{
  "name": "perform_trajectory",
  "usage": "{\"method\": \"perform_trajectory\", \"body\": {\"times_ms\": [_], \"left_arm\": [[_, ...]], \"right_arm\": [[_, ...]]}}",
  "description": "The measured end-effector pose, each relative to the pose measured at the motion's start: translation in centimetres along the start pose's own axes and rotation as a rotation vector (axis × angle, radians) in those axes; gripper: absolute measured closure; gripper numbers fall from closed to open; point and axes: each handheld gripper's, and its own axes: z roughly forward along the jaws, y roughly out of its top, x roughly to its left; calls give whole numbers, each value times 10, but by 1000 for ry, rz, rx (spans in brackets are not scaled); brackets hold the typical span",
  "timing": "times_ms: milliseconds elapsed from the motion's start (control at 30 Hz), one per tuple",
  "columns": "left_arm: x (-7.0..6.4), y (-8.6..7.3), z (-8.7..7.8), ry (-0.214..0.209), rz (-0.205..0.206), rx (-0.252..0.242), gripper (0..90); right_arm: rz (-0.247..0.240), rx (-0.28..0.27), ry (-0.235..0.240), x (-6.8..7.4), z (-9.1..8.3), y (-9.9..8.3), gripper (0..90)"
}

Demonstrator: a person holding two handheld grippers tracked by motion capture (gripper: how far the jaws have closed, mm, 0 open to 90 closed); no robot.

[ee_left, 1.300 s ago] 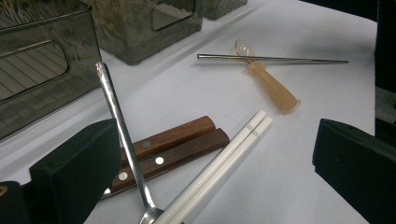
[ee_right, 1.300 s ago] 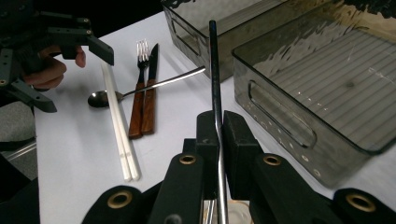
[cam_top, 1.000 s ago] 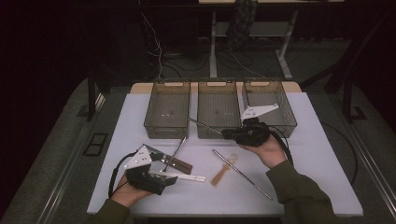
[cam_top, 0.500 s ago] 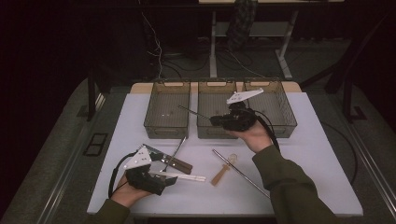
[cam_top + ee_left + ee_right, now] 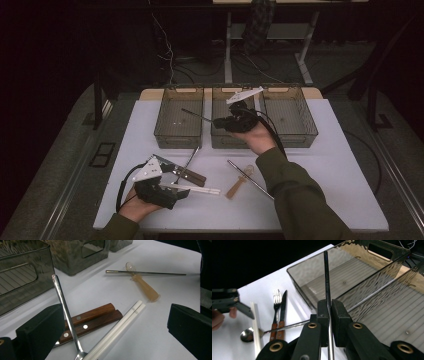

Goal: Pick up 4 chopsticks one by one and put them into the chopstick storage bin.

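My right gripper (image 5: 218,121) hangs over the middle bin (image 5: 225,142), shut on a thin metal rod (image 5: 197,115) whose free end reaches over the left bin (image 5: 177,141). In the right gripper view the rod (image 5: 326,277) stands upright between the shut jaws of the right gripper (image 5: 327,306). My left gripper (image 5: 176,193) rests at the table's front left, open. Between its jaws, in the left gripper view (image 5: 112,315), lie white chopsticks (image 5: 120,325), two wooden-handled pieces of cutlery (image 5: 92,317) and a spoon's metal handle (image 5: 63,307).
A third grey bin (image 5: 295,141) stands at the back right. A second metal rod (image 5: 250,179) lies across an amber plastic spoon (image 5: 236,187) at the table's front middle. The fork (image 5: 276,300) and knife (image 5: 283,302) lie side by side.
My right gripper has lifted and carried the metal rod back and to the left, from beside the right bin to above the middle bin. The left gripper has stayed put.
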Motion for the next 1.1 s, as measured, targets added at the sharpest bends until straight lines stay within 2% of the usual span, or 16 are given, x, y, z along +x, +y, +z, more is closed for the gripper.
{"method": "perform_trajectory", "body": {"times_ms": [33,367,800,1000,1100], "left_arm": [[0,0,0,1,-3,-3,0],[0,0,0,3,-2,1,0],[0,0,0,2,0,3,0],[0,0,0,1,0,1,0],[0,0,-1,-1,-3,-3,0]], "right_arm": [[5,6,-9,-1,6,4,847],[24,20,-31,-7,30,18,847],[22,49,-68,-4,60,42,847],[21,52,-70,-4,72,47,847],[35,61,-85,-7,84,48,847]]}}
